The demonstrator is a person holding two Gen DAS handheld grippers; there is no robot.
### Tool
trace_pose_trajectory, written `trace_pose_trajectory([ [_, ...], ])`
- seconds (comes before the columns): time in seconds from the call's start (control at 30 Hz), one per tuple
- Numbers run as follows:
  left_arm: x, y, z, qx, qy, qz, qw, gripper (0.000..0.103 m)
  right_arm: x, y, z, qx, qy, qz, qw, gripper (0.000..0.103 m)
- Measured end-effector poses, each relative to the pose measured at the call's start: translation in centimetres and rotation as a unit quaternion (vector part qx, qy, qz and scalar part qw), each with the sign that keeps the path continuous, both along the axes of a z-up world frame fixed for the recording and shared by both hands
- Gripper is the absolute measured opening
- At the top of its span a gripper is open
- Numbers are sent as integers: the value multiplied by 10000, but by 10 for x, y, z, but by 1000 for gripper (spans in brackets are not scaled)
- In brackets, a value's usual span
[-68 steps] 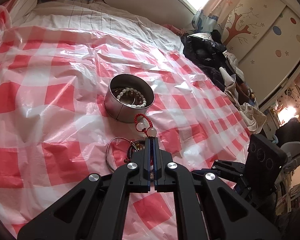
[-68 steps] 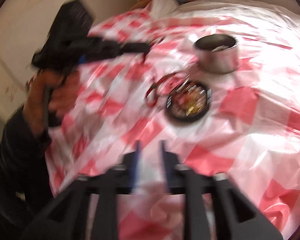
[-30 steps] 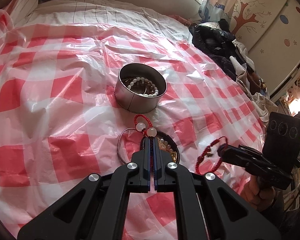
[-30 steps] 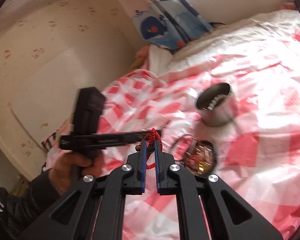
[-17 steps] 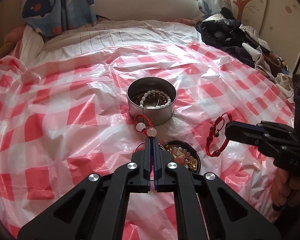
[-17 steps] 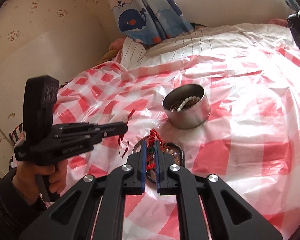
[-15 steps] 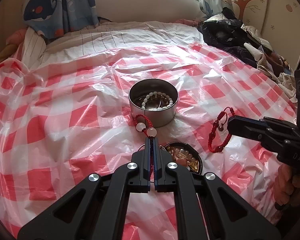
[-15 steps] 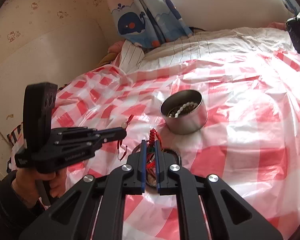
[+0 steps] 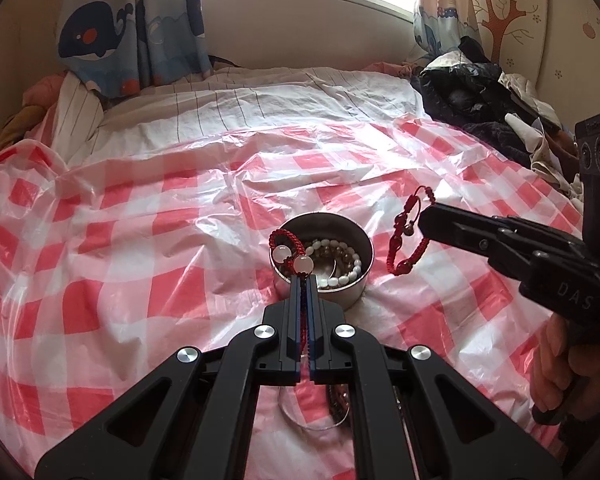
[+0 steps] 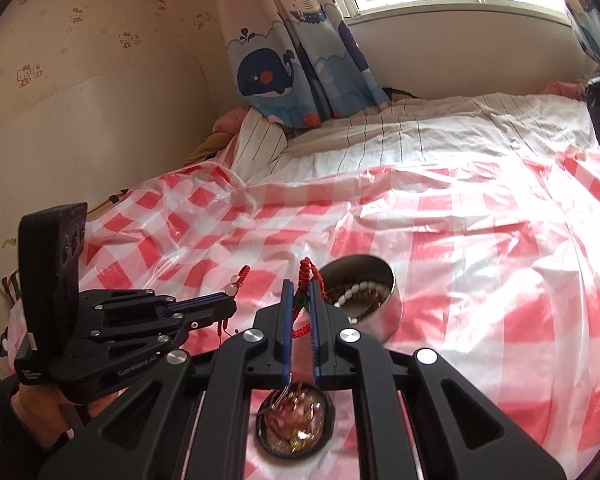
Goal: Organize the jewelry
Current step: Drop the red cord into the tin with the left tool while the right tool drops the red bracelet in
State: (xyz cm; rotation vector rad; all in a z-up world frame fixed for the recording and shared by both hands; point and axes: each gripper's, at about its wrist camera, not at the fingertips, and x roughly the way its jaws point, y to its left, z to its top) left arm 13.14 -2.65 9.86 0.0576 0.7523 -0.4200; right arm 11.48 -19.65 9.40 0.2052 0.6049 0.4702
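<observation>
My left gripper (image 9: 303, 278) is shut on a red cord bracelet with two pale beads (image 9: 290, 254), held just above the near rim of the round metal tin (image 9: 350, 300). The tin holds beaded bracelets (image 9: 340, 260). My right gripper (image 10: 300, 286) is shut on a red braided bracelet (image 10: 305, 276); it shows in the left wrist view (image 9: 424, 222) with the bracelet (image 9: 404, 236) dangling right of the tin. The tin also shows in the right wrist view (image 10: 388, 308). The left gripper (image 10: 230, 306) shows there too, beside the tin.
A black round dish of trinkets (image 10: 296, 424) lies near me on the red-and-white checked plastic sheet (image 9: 140, 240) covering the bed. A thin bangle (image 9: 312, 420) lies under the left gripper. Dark clothes (image 9: 472, 100) pile at the right; whale curtains (image 10: 296, 60) hang behind.
Both grippers have moved forward toward the tin with their bracelets. The left one now hangs over the tin's near rim, and the right one has come close beside it.
</observation>
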Motion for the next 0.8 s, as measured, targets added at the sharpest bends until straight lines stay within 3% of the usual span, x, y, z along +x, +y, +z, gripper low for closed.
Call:
trace_pose_trajectory([
  [0.33,45,-21,-4,-649,40,48,9979,2,33,1,-13,-99,20,-55,9999,9],
  [0.4,57,-25,-13,-810,259,5,9964,6,39,7,-15,-278,13,-75,9996,9],
  [0.5,82,-28,-43,-470,1031,105,9935,19,56,16,-33,-823,457,-134,9955,14],
  [0.57,79,-20,-49,-329,1043,194,9938,26,59,10,-43,-867,641,-278,9938,39],
  [0.67,63,-6,-45,-232,910,259,9952,38,52,0,-41,-805,648,-363,9940,39],
  [0.8,34,18,-43,-95,872,376,9954,43,29,-14,-34,-640,707,-537,9940,45],
])
